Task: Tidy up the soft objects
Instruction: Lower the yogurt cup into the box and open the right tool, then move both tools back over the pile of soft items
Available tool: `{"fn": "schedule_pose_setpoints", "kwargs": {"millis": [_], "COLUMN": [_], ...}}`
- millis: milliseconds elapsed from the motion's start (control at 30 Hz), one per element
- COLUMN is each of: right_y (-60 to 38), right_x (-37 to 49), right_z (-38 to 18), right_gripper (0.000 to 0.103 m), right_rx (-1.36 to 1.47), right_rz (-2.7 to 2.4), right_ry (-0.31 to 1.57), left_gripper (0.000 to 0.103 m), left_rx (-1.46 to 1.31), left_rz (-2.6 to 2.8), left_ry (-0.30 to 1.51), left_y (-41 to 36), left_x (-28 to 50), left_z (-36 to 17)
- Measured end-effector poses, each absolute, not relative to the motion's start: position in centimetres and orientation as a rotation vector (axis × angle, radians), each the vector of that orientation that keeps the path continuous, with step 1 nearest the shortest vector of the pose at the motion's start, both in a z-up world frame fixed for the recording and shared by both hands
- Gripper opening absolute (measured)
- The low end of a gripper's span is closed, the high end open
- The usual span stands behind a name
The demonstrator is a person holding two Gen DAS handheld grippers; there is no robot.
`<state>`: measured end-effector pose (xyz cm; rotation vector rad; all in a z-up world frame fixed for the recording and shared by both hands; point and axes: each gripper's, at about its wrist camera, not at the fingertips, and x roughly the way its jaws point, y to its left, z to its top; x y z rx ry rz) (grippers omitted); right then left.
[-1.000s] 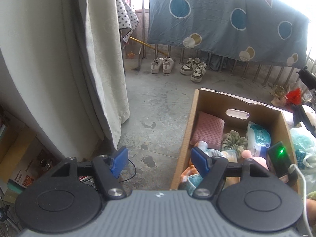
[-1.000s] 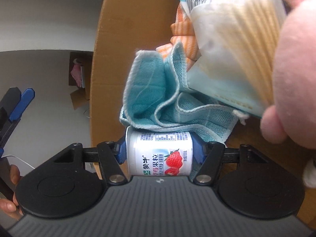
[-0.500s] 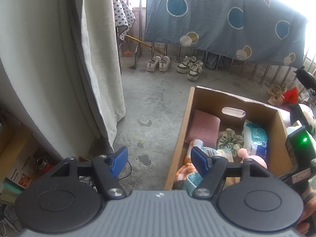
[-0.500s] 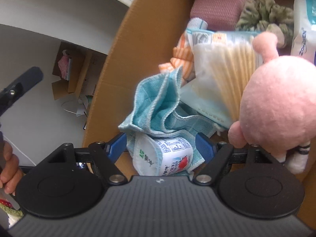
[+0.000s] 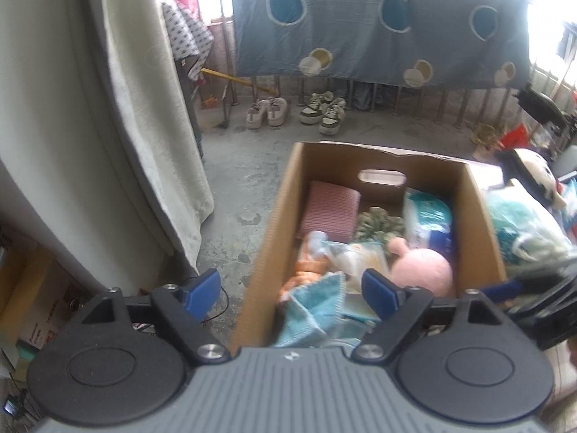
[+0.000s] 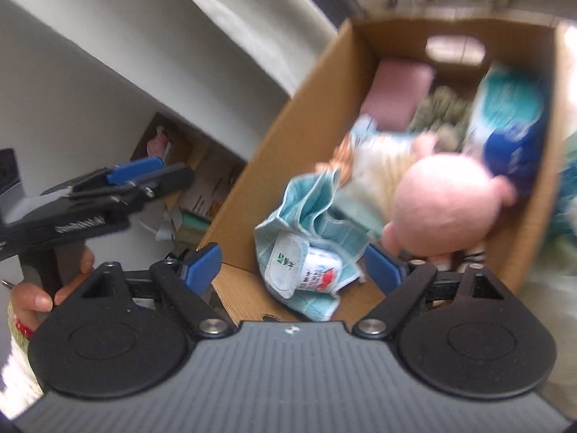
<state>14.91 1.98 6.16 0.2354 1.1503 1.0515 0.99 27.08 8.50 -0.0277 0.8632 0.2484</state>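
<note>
Both grippers opening, nothing held

Right gripper (image 6: 292,265) jaws are being spread above the cardboard box (image 6: 288,133); the yogurt cup (image 6: 301,270) is lying on the blue cloth (image 6: 306,198) inside. Left gripper (image 5: 290,288) jaws are being widened, nothing pinched.

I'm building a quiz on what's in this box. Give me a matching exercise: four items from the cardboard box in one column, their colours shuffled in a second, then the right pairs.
Items
1. plush toy
2. towel
3. yogurt cup
4. scrunchie

Colours
A. white with a strawberry picture
B. muted green
C. pink
D. light blue

Pairs: 1-C, 2-D, 3-A, 4-B. All four lie inside the cardboard box.
</note>
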Motion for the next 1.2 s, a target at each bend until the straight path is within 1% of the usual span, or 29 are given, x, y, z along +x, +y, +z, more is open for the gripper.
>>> {"fn": "schedule_pose_setpoints", "kwargs": {"millis": [67,133,267,533,767,967,1200], "right_y": [-0.2,-2.1,-6.1,-12.1,-15.1,-16.9,-19.9], "right_x": [14.4,13.8,12.8,11.2,9.8,8.8,6.9], "right_z": [7.1,7.8,8.7,9.5,9.9,10.6,10.8], "right_gripper": [0.095,0.096,0.101,0.102,0.102,0.102,0.102], "right_rx": [0.239,0.239,0.247,0.281,0.281,0.270,0.221], "right_rz": [1.033,1.009,0.964,0.894,0.863,0.832,0.744], "right_ry": [1.093,1.043,0.961,0.885,0.831,0.788,0.694], "left_gripper": [0.094,0.095,0.095,0.095,0.096,0.098,0.098], "left_rx": [-0.002,0.029,0.088,0.134,0.182,0.190,0.190], "left_rz": [0.243,0.238,0.211,0.181,0.186,0.176,0.106], "left_ry": [0.835,0.814,0.794,0.787,0.788,0.782,0.761], "left_y": [25.5,23.8,20.8,16.8,14.4,13.2,11.0], "left_x": [0.3,-0.3,-0.9,-1.3,-1.8,-2.1,-1.9], "left_z": [8.9,9.3,9.9,10.2,10.0,9.9,10.7]}}
